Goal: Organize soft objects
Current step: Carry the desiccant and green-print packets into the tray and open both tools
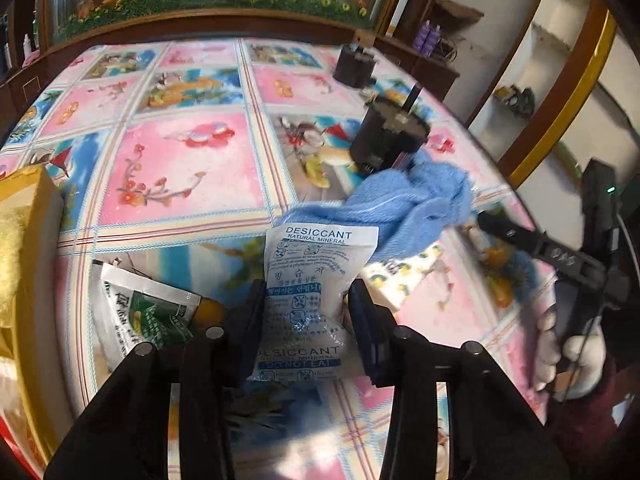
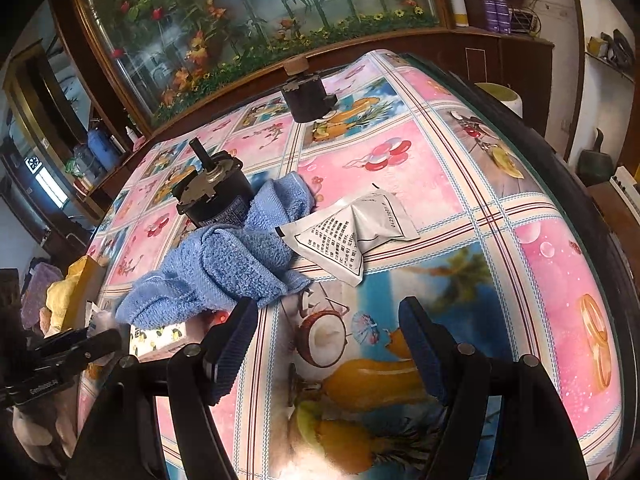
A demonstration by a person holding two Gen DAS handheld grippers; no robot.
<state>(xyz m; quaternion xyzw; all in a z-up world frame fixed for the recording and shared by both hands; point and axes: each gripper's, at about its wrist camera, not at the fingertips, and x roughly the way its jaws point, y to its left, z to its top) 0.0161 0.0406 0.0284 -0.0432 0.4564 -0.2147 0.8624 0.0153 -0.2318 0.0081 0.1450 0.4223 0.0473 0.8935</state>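
A white desiccant packet [image 1: 308,292] with blue print is pinched at its waist by my left gripper [image 1: 310,316], which is shut on it just above the tablecloth. A crumpled blue towel [image 1: 408,208] lies right behind the packet; in the right wrist view the towel [image 2: 224,264] is ahead and to the left. My right gripper [image 2: 328,344] stands open over the bare cloth with nothing between its fingers. A silver sachet [image 2: 352,236] lies beyond it, touching the towel. A green-printed sachet [image 1: 148,316] lies left of the left gripper.
A yellow box [image 1: 28,240] holding something yellow and soft stands at the left table edge. Two black motors [image 1: 388,136] [image 1: 354,66] stand behind the towel. A lemon-print tissue pack [image 1: 404,276] lies under the towel's near end. A gloved hand [image 1: 568,352] holds the right gripper.
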